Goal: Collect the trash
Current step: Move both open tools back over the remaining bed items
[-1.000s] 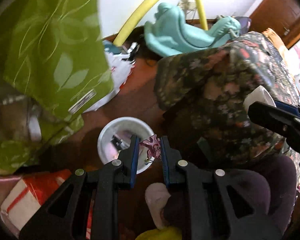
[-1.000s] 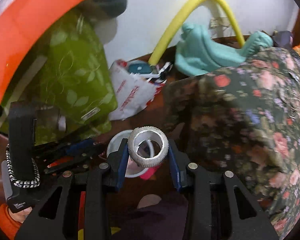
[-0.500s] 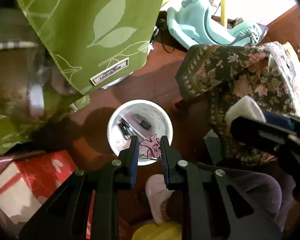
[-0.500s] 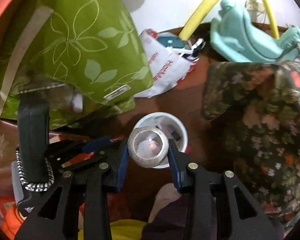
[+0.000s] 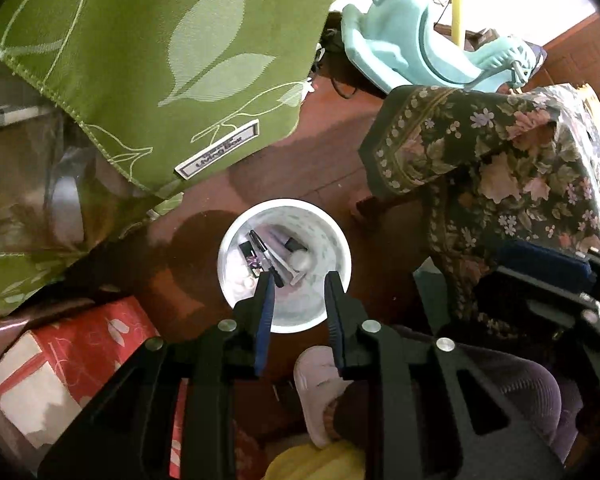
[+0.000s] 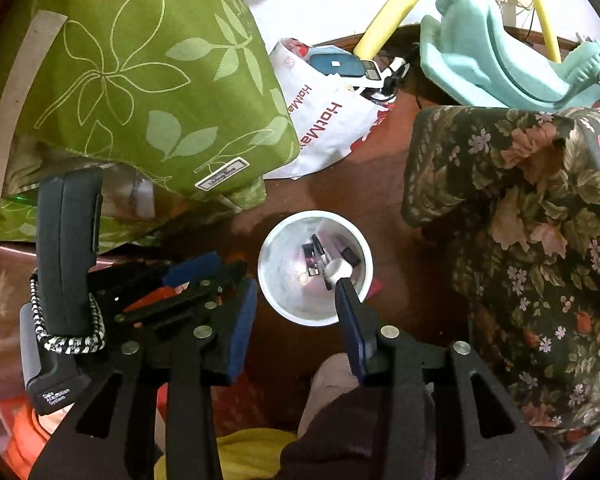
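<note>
A white round trash bin [image 5: 342,240] stands on the brown floor, also in the right wrist view [image 6: 272,280]. Inside lie dark scraps, a small purple patterned wrapper [image 5: 253,261] and a white tape roll [image 6: 337,269]. My left gripper [image 5: 298,286] is open and empty, right above the bin's near rim. My right gripper [image 6: 296,300] is open and empty above the bin. The left gripper's body shows at the left of the right wrist view [image 6: 188,292].
A green leaf-print cushion [image 5: 160,60] overhangs at the left. A dark floral cloth [image 5: 500,168] covers furniture at the right. A white plastic bag [image 6: 324,128] and a teal plastic seat [image 6: 492,60] lie behind. A red-and-white box [image 5: 60,364] and a slippered foot [image 5: 316,384] are near.
Both grippers moved over the bin and opened. The purple wrapper left the left gripper and the tape roll left the right one; both now lie in the bin.
</note>
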A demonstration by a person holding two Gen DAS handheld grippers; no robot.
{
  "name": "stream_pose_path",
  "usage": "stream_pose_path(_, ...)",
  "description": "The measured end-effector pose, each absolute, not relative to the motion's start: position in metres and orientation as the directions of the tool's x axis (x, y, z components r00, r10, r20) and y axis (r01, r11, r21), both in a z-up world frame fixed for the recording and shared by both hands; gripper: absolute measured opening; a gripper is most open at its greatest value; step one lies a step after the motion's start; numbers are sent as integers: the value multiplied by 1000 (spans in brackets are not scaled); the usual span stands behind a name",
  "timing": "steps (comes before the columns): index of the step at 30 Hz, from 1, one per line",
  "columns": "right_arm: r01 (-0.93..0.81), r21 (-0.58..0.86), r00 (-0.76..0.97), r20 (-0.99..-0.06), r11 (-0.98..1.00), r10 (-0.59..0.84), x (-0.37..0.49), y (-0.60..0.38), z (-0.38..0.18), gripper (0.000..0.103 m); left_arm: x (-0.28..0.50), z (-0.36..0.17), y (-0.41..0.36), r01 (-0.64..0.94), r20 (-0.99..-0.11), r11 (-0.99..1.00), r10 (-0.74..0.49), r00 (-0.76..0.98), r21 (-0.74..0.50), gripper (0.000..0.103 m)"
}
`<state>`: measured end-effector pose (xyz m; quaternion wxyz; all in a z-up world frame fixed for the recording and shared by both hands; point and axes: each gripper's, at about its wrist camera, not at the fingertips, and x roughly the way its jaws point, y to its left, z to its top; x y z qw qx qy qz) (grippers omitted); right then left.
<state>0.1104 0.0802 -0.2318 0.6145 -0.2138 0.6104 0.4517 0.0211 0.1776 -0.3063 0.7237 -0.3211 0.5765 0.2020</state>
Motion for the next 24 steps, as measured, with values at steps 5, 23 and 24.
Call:
stream_pose_path(5,-823,266,-110,-942,502,318,116,66,-216,38,26,-300,168,-645,-965,730,-79,250,-226,24)
stream_pose_path(23,-735,204,168,-870,647,464,186,-52,-130,38,117,-209,81,-462,-925,863,-16,379,-204,24)
stream_pose_path(24,-729,206,175,-866,653,469,190,-58,-127,38,121,-204,77,-452,-921,868,-13,389,-203,24)
